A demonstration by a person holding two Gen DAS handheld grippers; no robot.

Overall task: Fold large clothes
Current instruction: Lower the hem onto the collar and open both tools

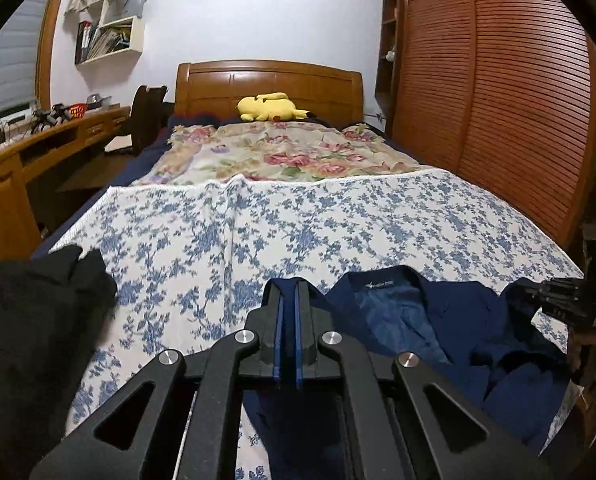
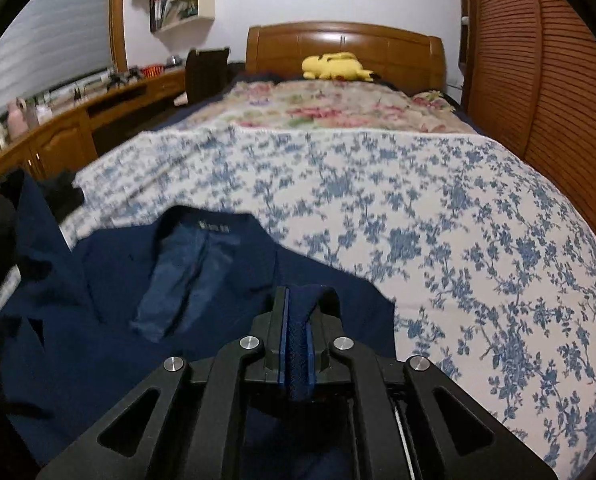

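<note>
A: Where does the jacket [image 2: 110, 280] lie?

B: The dark blue jacket is spread at the near end of the bed [image 1: 377, 220], on the white cover with blue flowers [image 2: 457, 220]. Its collar points toward the headboard [image 1: 270, 84], and the lighter blue lining [image 1: 401, 312] shows in the open neck, under a small label.

A: How does the left gripper [image 1: 289, 292] stand?

B: Its two black fingers with blue pads are together, clamped on a thin edge of the jacket at the garment's left side. More blue cloth hangs beneath the fingers.

A: And the right gripper [image 2: 298, 300]?

B: Its fingers are closed on a thick fold of the jacket's blue cloth, which fills the narrow gap between the pads and curls over the right fingertip. In the left wrist view this gripper appears at the far right edge, at the jacket's other side.

A: What else lies on the bed?

B: A black garment [image 1: 38, 312] is heaped at the left near corner, just beside the jacket in the right wrist view. Farther up lies a blanket with pink roses [image 1: 274, 152], and a yellow plush toy [image 1: 272, 108] rests before the headboard.

A: What surrounds the bed?

B: A wooden desk [image 1: 50, 136] stands along the left, white wall shelves [image 1: 114, 24] hang above it, and slatted wooden doors [image 1: 497, 100] run along the right.
</note>
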